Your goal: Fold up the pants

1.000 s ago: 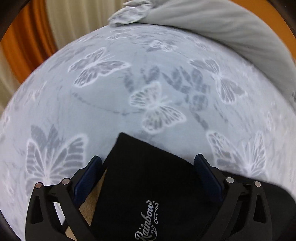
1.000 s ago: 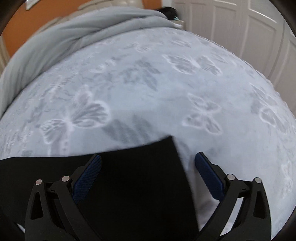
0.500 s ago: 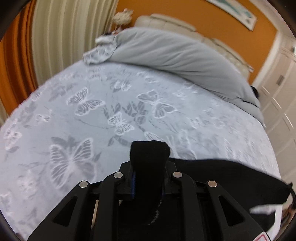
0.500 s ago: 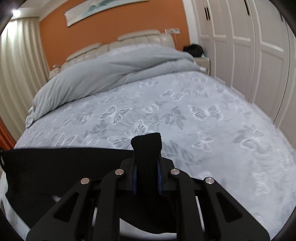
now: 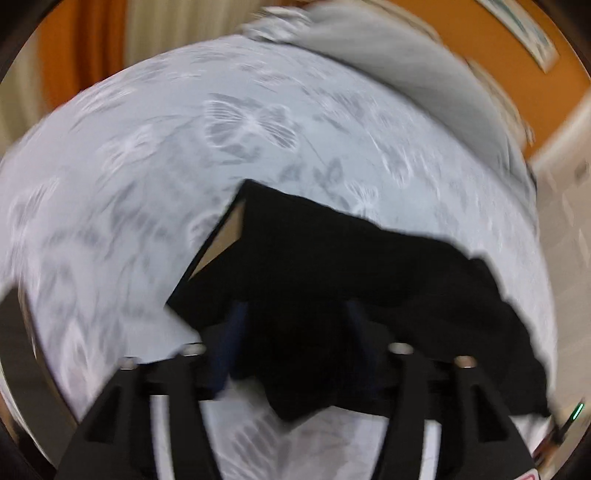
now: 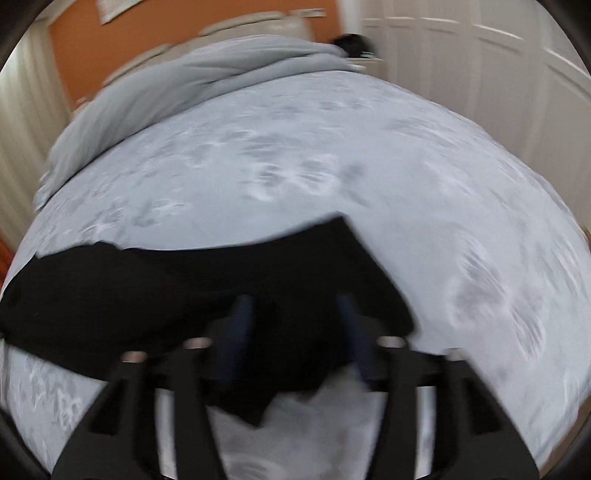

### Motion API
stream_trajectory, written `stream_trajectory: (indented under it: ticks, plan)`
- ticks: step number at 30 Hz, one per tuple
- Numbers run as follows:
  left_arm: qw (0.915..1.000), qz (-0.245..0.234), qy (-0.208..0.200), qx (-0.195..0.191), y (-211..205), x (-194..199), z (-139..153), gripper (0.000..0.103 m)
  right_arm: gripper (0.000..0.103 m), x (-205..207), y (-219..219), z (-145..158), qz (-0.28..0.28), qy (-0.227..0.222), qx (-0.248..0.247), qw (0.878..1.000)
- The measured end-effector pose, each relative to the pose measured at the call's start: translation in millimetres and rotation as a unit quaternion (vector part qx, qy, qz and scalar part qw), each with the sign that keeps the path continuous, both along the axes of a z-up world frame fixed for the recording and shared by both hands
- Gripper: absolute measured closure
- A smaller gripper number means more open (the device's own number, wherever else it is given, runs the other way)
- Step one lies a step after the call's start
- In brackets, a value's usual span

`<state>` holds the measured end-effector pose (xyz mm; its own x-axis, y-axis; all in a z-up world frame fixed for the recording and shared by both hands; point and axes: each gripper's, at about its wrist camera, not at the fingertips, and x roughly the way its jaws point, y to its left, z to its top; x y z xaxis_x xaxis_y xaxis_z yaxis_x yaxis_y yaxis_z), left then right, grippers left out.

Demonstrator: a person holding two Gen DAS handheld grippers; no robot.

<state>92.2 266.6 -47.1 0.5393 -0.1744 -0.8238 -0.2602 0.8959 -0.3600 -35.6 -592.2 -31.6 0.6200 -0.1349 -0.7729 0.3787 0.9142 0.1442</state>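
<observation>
Flanking black pants (image 5: 332, 266): bunched grey duvet (image 5: 424, 74).

both grippers, left (image 5: 295, 332) and right (image 6: 293, 328), jaws parted, tilted downward

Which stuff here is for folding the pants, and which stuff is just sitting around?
For the job:
- black pants, lying on the bed
- left tongs, open over the pants
- right tongs, open over the pants
- bed, the folding surface

Just sitting around:
- grey duvet, bunched at the far end
- curtains
- wardrobe doors
- wall picture
</observation>
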Motion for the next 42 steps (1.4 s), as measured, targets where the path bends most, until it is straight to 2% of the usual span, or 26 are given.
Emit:
stream_trajectory:
  ticks: [3, 5, 7, 8, 9, 11, 13, 15, 18, 20, 22, 24, 25, 27, 28, 29, 30, 31, 32, 33, 36, 38, 39, 40, 41, 42]
  plan:
    - [0.9978, 0.030, -0.016, -0.057, 2, -17, 19, 0.018, 0.038, -23, -3, 27, -0.033, -0.043, 0.017, 0.998]
    - [0.9934, 0.050, -0.009, -0.103, 0, -24, 25, 0.016, 0.037, -34, 6, 52, -0.035, -0.074, 0.031, 0.996]
    - [0.9846, 0.072, 0.000, -0.159, -3, -27, 21, 0.016, 0.025, -39, 18, 70, -0.018, -0.100, 0.059, 0.993]
    - [0.9786, 0.082, 0.010, -0.189, -7, -29, 16, 0.016, 0.015, -40, 27, 78, -0.010, -0.111, 0.076, 0.991]
    - [0.9702, 0.095, 0.027, -0.221, -9, -31, 7, 0.016, 0.014, -40, 40, 86, -0.002, -0.122, 0.095, 0.988]
    - [0.9432, 0.116, 0.070, -0.303, -19, -41, -20, 0.016, 0.015, -34, 62, 91, 0.028, -0.135, 0.127, 0.982]
    - [0.9291, 0.125, 0.093, -0.336, -26, -49, -37, 0.016, 0.015, -23, 90, 84, 0.050, -0.118, 0.139, 0.982]
    - [0.9105, 0.131, 0.113, -0.376, -30, -46, -55, 0.016, 0.015, -14, 107, 72, 0.058, -0.090, 0.136, 0.985]
    - [0.8957, 0.154, 0.111, -0.402, -28, -34, -64, 0.016, 0.015, -10, 115, 55, 0.049, -0.049, 0.135, 0.988]
    - [0.8967, 0.155, 0.085, -0.405, -27, -24, -59, 0.018, 0.015, -14, 108, 44, 0.029, -0.040, 0.158, 0.986]
    - [0.8978, 0.145, 0.071, -0.410, -27, -13, -54, 0.022, 0.017, -14, 99, 26, 0.009, -0.032, 0.215, 0.976]
    - [0.8963, 0.131, 0.058, -0.420, -29, -4, -51, 0.048, 0.023, -13, 95, 14, -0.008, -0.018, 0.225, 0.974]
    - [0.8949, 0.123, 0.051, -0.426, -30, 2, -49, 0.054, 0.024, -10, 91, 8, -0.019, -0.013, 0.230, 0.973]
    - [0.8937, 0.119, 0.050, -0.430, -30, 7, -51, 0.079, 0.024, 1, 79, 2, -0.041, -0.025, 0.249, 0.967]
    - [0.8948, 0.113, 0.047, -0.430, -30, 14, -48, 0.083, 0.024, 5, 76, 2, -0.049, -0.033, 0.251, 0.966]
    - [0.8994, 0.107, 0.044, -0.422, -28, 19, -46, 0.092, 0.024, 13, 70, 2, -0.061, -0.045, 0.252, 0.965]
    - [0.9069, 0.099, 0.039, -0.408, -24, 20, -41, 0.094, 0.027, 19, 67, 1, -0.064, -0.047, 0.253, 0.964]
    - [0.9175, 0.087, 0.029, -0.387, -24, 27, -33, 0.095, 0.039, 31, 63, -3, -0.063, -0.044, 0.250, 0.965]
    - [0.9252, 0.078, 0.020, -0.371, -21, 22, -30, 0.096, 0.082, 46, 62, -7, -0.058, -0.034, 0.239, 0.969]
    - [0.9331, 0.064, 0.004, -0.354, -18, 29, -19, 0.096, 0.100, 53, 63, -4, -0.051, -0.030, 0.233, 0.971]
    - [0.9391, 0.014, -0.062, -0.338, -13, 35, 15, 0.096, 0.100, 48, 79, 58, -0.002, -0.146, 0.210, 0.967]
    - [0.9519, -0.033, -0.123, -0.279, -14, 42, 49, 0.096, 0.100, 30, 97, 107, 0.058, -0.230, 0.169, 0.957]
    - [0.9596, -0.039, -0.144, -0.239, -13, 43, 59, 0.096, 0.100, 27, 101, 109, 0.065, -0.229, 0.145, 0.960]
    - [0.9690, -0.041, -0.153, -0.190, -10, 44, 58, 0.096, 0.100, 30, 98, 96, 0.057, -0.198, 0.138, 0.969]
    - [0.9758, -0.037, -0.133, -0.170, -7, 47, 48, 0.095, 0.100, 35, 90, 70, 0.038, -0.147, 0.153, 0.977]
    - [0.9810, -0.027, -0.093, -0.168, -1, 50, 29, 0.095, 0.099, 39, 84, 45, 0.021, -0.097, 0.166, 0.981]
